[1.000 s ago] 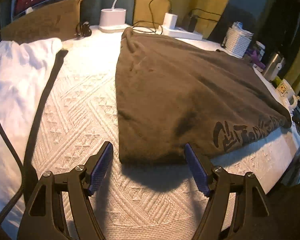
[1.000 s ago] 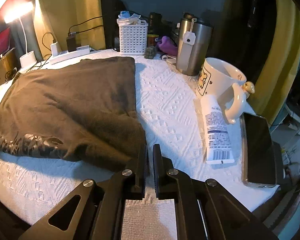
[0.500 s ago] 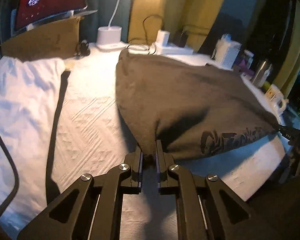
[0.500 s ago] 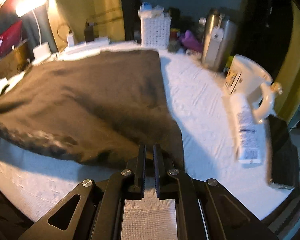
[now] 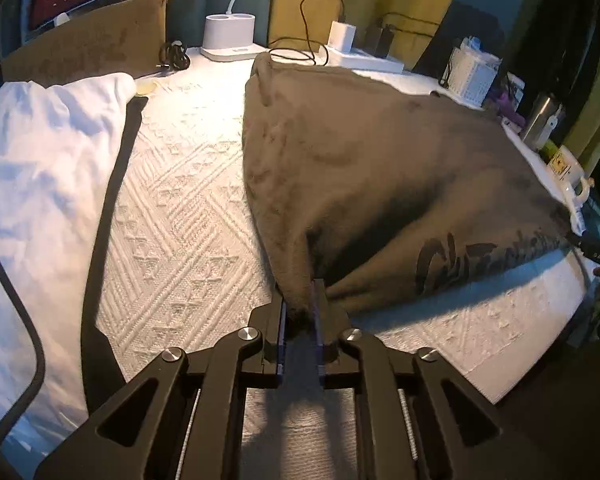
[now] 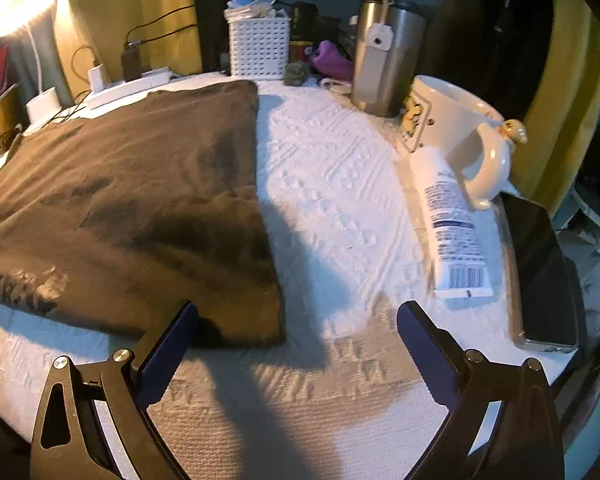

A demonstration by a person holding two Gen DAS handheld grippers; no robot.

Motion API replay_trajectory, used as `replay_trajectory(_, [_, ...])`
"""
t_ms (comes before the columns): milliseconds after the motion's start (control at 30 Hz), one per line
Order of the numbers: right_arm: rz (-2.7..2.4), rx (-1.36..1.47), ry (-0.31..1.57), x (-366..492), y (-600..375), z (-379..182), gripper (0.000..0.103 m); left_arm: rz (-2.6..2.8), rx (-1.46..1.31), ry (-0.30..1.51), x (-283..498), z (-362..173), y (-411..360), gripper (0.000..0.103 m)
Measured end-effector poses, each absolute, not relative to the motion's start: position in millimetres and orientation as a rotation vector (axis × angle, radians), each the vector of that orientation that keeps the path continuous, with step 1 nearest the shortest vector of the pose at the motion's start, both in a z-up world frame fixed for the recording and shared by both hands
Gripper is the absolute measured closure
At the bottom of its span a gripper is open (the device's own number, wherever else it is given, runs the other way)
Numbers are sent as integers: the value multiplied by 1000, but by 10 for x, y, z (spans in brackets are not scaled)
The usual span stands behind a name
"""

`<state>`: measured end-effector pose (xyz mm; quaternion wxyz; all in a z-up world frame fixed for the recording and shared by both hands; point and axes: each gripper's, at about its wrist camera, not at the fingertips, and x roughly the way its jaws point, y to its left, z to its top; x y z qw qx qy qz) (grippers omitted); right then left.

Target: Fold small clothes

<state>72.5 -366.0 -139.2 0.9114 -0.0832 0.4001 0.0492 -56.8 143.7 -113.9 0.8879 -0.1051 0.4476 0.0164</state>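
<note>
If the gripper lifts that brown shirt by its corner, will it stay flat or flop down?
Probably flop. The brown shirt already bunches into soft creases where the left gripper pinches it, so it looks limp. The rest would likely hang and drag over the white tablecloth. It seems light, since one pinch tents the cloth up.

The left wrist view sits low at the near edge of the white textured cloth point(image 5: 172, 240), facing 12 o'clock toward the lamp base point(image 5: 229, 36), close on the brown garment point(image 5: 380, 168). The right wrist view looks from the near right corner toward 11 o'clock. Both share the garment, the white basket point(image 6: 259, 46) and the steel tumbler point(image 6: 386, 56).
</note>
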Motion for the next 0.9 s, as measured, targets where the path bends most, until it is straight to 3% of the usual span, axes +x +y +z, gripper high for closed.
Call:
replay_trajectory(67, [104, -156, 819, 743, -3685, -1352, 3, 35, -240, 931, -579, -1083, 1483, 88])
replay_trajectory(100, [110, -149, 813, 753, -3697, -1321, 3, 46, -248, 925, -584, -1048, 1517, 82])
replay_trajectory(133, [118, -145, 802, 753, -3701, -1284, 3, 61, -258, 915, -591, -1007, 1561, 67])
replay_trajectory(200, [130, -145, 784, 786, -3689, -1206, 3, 74, -279, 881, -607, -926, 1638, 53])
replay_trajectory(400, [175, -164, 748, 932, -3533, -1069, 3, 79, -278, 834, -399, -813, 1680, 47])
replay_trajectory(767, [233, -166, 754, 1477, -3201, -1032, 4, 25, -217, 870, 480, -931, 1525, 47])
replay_trajectory(800, [242, -174, 754, 1539, -3155, -1024, 7, 21, -211, 876, 555, -937, 1513, 47])
replay_trajectory(833, [251, -184, 756, 1581, -3109, -1026, 24, 9, -204, 877, 637, -934, 1492, 47])
replay_trajectory(867, [264, -205, 766, 1637, -3040, -1035, 49, -7, -197, 876, 712, -929, 1464, 47])
replay_trajectory(900, [277, -230, 780, 1692, -2968, -1056, 55, -21, -190, 877, 775, -929, 1445, 47])
